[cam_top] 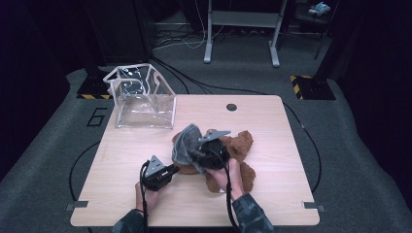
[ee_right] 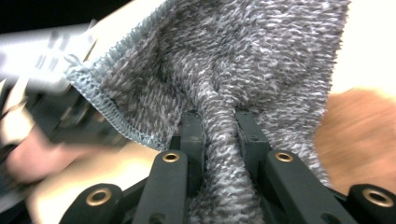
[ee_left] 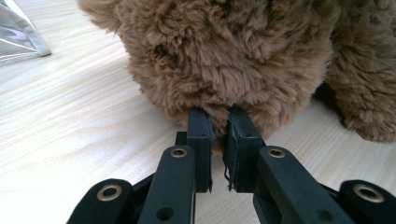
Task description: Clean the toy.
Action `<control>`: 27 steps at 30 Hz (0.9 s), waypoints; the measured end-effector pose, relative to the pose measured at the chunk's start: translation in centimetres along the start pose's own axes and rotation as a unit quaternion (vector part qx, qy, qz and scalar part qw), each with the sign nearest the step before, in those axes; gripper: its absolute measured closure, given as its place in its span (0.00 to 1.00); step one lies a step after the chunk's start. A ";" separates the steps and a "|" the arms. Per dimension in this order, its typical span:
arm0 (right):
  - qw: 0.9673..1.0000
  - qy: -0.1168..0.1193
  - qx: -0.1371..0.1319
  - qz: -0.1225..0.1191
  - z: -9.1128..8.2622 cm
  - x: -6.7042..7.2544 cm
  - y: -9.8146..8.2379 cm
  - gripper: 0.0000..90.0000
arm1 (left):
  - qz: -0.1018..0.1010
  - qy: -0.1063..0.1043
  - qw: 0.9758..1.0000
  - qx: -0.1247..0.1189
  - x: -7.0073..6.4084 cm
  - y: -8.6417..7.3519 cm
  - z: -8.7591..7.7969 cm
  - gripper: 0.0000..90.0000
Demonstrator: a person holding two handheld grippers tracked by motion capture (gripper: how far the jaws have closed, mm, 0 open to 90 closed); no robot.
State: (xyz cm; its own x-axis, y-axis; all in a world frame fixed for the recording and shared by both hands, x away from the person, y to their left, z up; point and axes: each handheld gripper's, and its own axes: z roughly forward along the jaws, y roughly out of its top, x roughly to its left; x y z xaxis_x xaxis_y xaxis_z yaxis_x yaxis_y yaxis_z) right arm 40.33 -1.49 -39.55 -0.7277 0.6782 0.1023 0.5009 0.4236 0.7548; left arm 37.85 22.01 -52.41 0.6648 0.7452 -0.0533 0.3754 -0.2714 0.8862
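At the far left of the tabletop [cam_top: 121,194] stands a clear plastic bag [cam_top: 143,97] with white edging, open at the top and well apart from both grippers. Its corner shows at the upper left of the left gripper view [ee_left: 18,37].

Nearer the person, the left gripper [cam_top: 172,170] lies low over the wood, held in the left hand [cam_top: 148,196], and points rightward into the brown plush toy [cam_top: 238,150]. In the left gripper view the left gripper [ee_left: 218,122] has its jaws nearly together, with only a thin slit between them, and their tips are buried in the lower edge of the brown plush toy [ee_left: 224,51], pinching a tuft of its fur. The toy rests on the tabletop directly ahead of the jaws.

To the right, the right gripper [cam_top: 199,150] sits on top of the toy, held by the right hand [cam_top: 231,179], with a grey knitted cloth [cam_top: 187,143] bunched up at its left side. In the right gripper view the right gripper [ee_right: 219,123] is clamped on a twisted fold of the grey knitted cloth [ee_right: 224,70], which fans out above the jaws; the toy [ee_right: 359,135] is a blurred brown patch at the right.
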 end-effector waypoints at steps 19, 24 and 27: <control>0.984 -0.158 0.079 0.009 1.3 -6.6 1.5 0.86 | -0.007 0.004 1.000 0.021 0.0 0.2 0.7 0.93; 0.974 -0.202 0.091 0.043 -0.3 -9.4 -0.3 0.86 | -0.012 0.002 0.999 0.033 0.1 0.3 0.9 0.93; 0.971 -0.209 0.093 0.070 -0.9 -10.8 -1.2 0.86 | -0.009 0.005 0.999 0.035 0.1 0.3 0.9 0.93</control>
State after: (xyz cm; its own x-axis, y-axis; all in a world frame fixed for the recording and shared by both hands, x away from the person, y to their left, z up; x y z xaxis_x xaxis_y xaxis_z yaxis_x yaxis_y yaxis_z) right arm 47.13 -9.84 -40.95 -0.4120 0.9051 -0.1046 0.6855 0.3836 0.6189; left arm 38.66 21.45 -52.57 0.6512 0.7561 -0.0652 0.4322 -0.2989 0.8508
